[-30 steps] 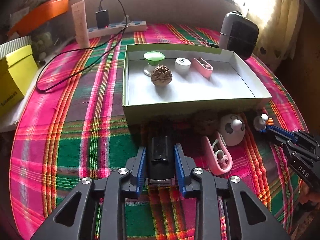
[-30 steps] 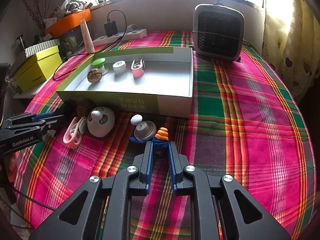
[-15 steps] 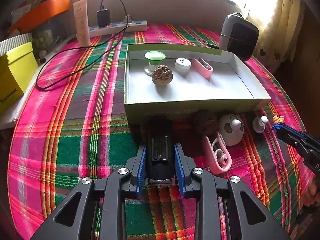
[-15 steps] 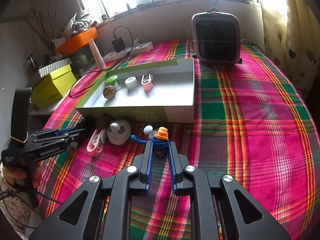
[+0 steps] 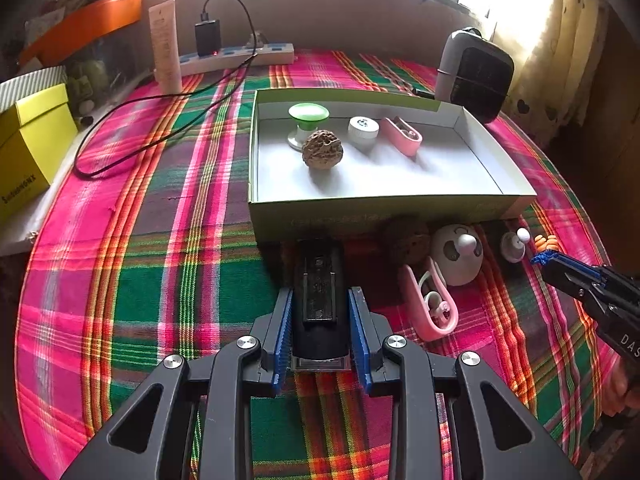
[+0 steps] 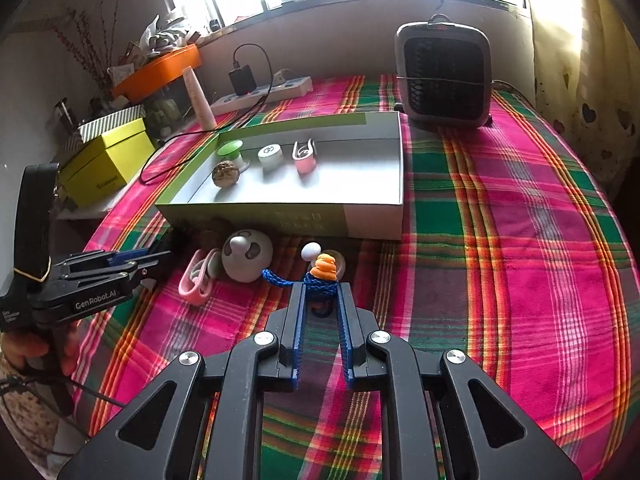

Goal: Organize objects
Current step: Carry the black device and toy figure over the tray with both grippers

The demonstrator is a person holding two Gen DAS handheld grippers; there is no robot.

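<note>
My left gripper (image 5: 320, 300) is shut on a black oblong device (image 5: 319, 296), held low over the cloth just in front of the open white box (image 5: 376, 204). My right gripper (image 6: 322, 290) is shut on a blue cord (image 6: 318, 288) with an orange charm (image 6: 325, 266), lifted above the cloth. The box holds a green-topped knob (image 5: 308, 118), a walnut (image 5: 322, 154), a white cap (image 5: 363, 130) and a pink clip (image 5: 402, 136). In front of the box lie another walnut (image 5: 408, 238), a white round fan (image 5: 458, 254), a pink clip (image 5: 430, 304) and a small white knob (image 5: 514, 244).
A grey heater (image 6: 444, 76) stands behind the box at the right. A power strip (image 5: 236, 58) with a black cable (image 5: 132, 136), a beige tube (image 5: 165, 46) and a yellow box (image 5: 28, 148) are at the back left. A plaid cloth (image 6: 520, 240) covers the table.
My right gripper has risen and drawn back with the blue cord and orange charm, off the small white knob. My left gripper still holds the black device and has barely moved.
</note>
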